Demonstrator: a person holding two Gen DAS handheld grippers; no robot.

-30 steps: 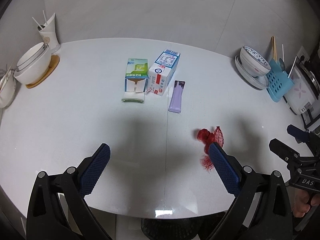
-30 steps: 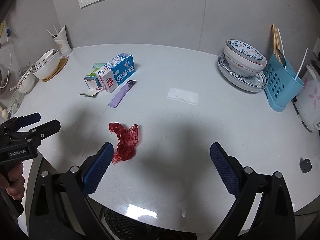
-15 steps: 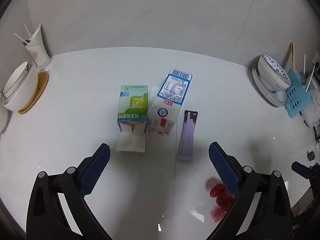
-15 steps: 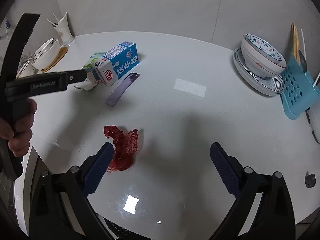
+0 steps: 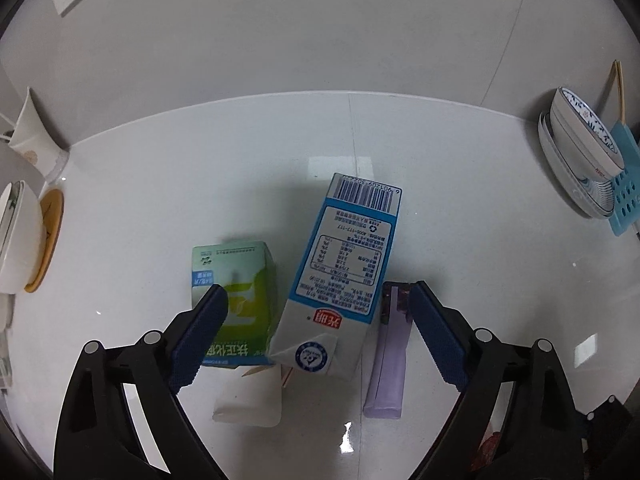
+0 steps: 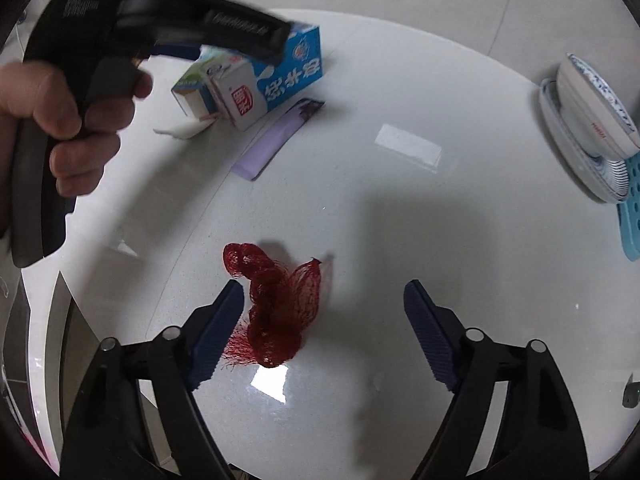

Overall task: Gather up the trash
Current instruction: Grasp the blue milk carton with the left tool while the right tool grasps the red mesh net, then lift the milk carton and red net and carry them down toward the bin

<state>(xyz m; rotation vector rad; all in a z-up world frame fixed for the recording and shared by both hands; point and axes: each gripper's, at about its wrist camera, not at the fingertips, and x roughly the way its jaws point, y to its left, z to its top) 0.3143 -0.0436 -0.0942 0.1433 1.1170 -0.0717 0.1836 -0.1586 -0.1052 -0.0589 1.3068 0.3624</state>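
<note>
Landmark: blue milk carton (image 5: 348, 276), lying on its side on the white table (image 5: 460, 168), gabled end toward the camera.
Green carton: (image 5: 234, 300), also on its side, just left of the blue milk carton and touching or nearly touching it; the two lie parallel, so one wide grasp could span both.
White paper scrap: (image 5: 248, 404), flat on the table, nearer than the blue milk carton, below the green carton's end.
Purple wrapper: (image 5: 390, 360), flat strip just right of the blue milk carton, partly behind the right-hand finger.
Left gripper: (image 5: 316, 328), fingers spread wide, nothing held; it hovers over the near ends of both cartons, one finger in front of the green carton, the other beside the wrapper, probably lined up to close on the cartons.
Red mesh net: (image 6: 276, 304), crumpled heap, well apart from the blue milk carton, toward the table's near edge.
Right gripper: (image 6: 324, 336), fingers spread, empty; the net lies between them, close to the left finger, likely the planned pick.
Bowls on plates: (image 5: 580, 148), far right of the blue milk carton; tableware, judged not trash.
Bin: none visible.
</note>
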